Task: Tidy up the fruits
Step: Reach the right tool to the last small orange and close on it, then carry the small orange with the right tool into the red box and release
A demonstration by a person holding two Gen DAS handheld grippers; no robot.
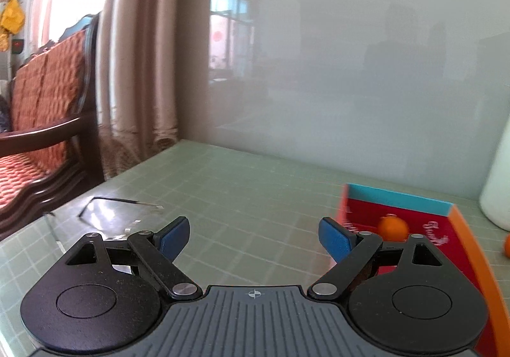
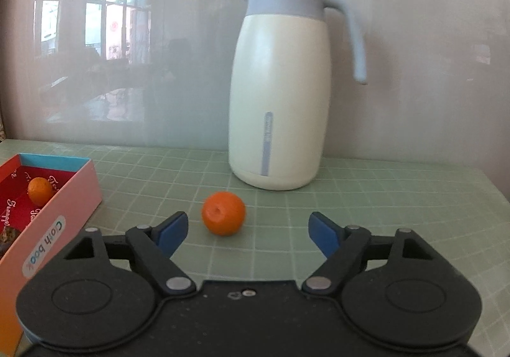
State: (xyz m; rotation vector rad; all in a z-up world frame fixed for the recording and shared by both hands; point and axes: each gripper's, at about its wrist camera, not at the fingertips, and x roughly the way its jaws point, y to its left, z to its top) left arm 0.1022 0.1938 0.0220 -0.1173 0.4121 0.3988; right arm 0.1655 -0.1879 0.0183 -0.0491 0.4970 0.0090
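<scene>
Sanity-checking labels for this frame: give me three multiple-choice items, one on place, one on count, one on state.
1. Where is the loose orange?
A. On the mat, in front of the jug
B. Inside the box
C. On top of the jug

2. How many oranges lie inside the box?
A. None
B. One
C. Three

3. How does the right gripper stand?
A. Shut on the orange
B. Shut on the box wall
C. Open, holding nothing

Key: 1 A, the orange sits on the green grid mat, apart from the box. 2 B, one boxed orange shows on the red floor. 3 C, the blue pads stand apart and touch nothing, the orange lying beyond them.
</scene>
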